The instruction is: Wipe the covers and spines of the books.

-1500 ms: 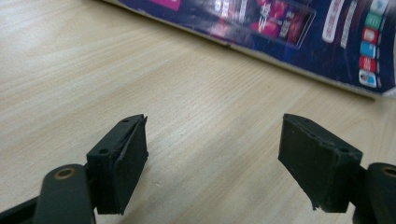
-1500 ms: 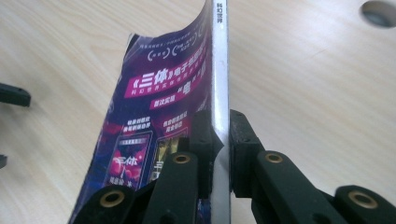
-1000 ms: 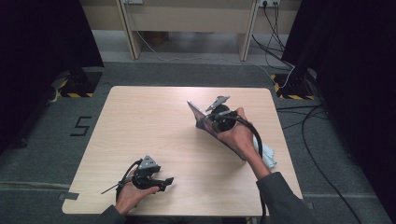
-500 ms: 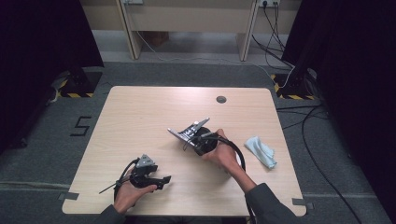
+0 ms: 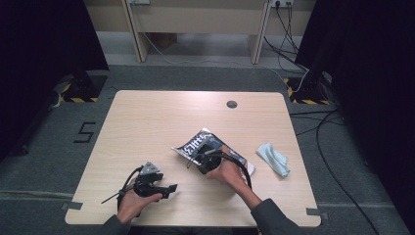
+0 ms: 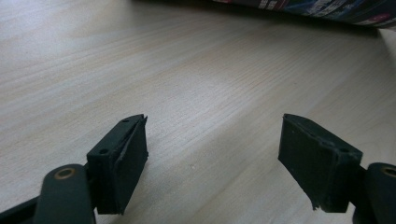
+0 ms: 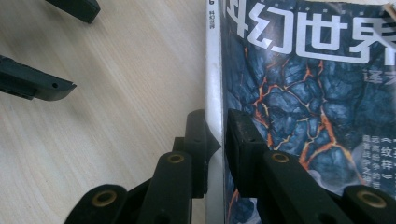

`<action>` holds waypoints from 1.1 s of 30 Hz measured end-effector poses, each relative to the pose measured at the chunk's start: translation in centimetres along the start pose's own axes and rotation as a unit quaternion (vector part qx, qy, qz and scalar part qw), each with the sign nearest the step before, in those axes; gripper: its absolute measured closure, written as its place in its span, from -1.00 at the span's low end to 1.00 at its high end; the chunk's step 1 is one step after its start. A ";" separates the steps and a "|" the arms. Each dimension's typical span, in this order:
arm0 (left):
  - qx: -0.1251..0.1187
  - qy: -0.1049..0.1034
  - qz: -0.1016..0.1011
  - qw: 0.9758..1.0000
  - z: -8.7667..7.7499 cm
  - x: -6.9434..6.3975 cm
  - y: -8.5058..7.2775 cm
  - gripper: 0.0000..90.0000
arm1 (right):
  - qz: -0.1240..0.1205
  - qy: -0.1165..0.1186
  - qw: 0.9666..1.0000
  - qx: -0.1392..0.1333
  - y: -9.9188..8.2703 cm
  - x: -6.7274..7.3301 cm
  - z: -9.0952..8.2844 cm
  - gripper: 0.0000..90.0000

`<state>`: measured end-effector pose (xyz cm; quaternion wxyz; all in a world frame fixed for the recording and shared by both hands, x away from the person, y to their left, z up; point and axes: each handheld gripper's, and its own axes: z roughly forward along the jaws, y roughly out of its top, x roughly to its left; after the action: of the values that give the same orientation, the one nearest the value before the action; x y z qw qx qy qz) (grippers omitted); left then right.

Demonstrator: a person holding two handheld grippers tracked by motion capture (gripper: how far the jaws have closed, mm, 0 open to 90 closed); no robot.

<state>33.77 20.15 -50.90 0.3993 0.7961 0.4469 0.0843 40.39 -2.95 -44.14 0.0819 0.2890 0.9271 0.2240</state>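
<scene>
Resting at the left: the left gripper (image 5: 164, 188) sits low on the wooden table (image 5: 147, 122), jaws spread wide with nothing between them, bare wood ahead in its own view.
Magazine: the magazine (image 5: 195, 144) lies at the middle of the table, cover up, dark with cracked orange lines and white characters; its spine (image 7: 214, 70) runs up between the right gripper's jaws.
Right gripper: the right gripper (image 7: 215, 140) pinches the magazine at its spine edge, the jaws have just been easing apart a little, yet the pads look pressed on the paper.
Cloth: a pale blue cloth (image 5: 273, 159) lies just right of the magazine, apart from it.
Risk, slip: the grip is on a thin edge only; as I judge it, a loosening hold could let the magazine drop askew.
Risk, crease: pulling sideways while pinched could bend the spine or tear the cover.
Risk, snag: a drift rightward could drag the magazine onto the cloth.
</scene>
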 end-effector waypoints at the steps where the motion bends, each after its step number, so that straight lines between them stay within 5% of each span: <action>1: 0.001 -0.001 -0.001 1.000 0.1 -0.1 0.0 -0.49 | 0.000 0.002 1.000 -0.001 -0.2 0.2 0.2 0.72; 18: 0.005 -0.004 0.001 1.000 0.3 -0.4 -0.1 -0.49 | 0.032 0.052 0.998 -0.010 -1.9 1.3 1.8 0.43; 21: 0.004 -0.006 0.000 1.000 0.3 -0.4 -0.1 -0.49 | 0.058 0.085 0.994 -0.024 -2.2 1.1 1.9 0.46; 24: 0.005 -0.007 0.002 1.000 0.4 -0.5 -0.1 -0.49 | 0.055 0.073 0.995 -0.037 -2.6 0.6 1.6 0.40; 33: 0.001 -0.016 0.006 1.000 0.9 -1.4 0.1 -0.49 | 0.105 0.028 0.991 -0.083 -4.4 -3.4 0.7 0.17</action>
<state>33.46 18.57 -51.12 0.4051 0.8003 0.4359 0.0734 41.14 -7.86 -46.73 0.0555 0.3707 0.8717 0.3156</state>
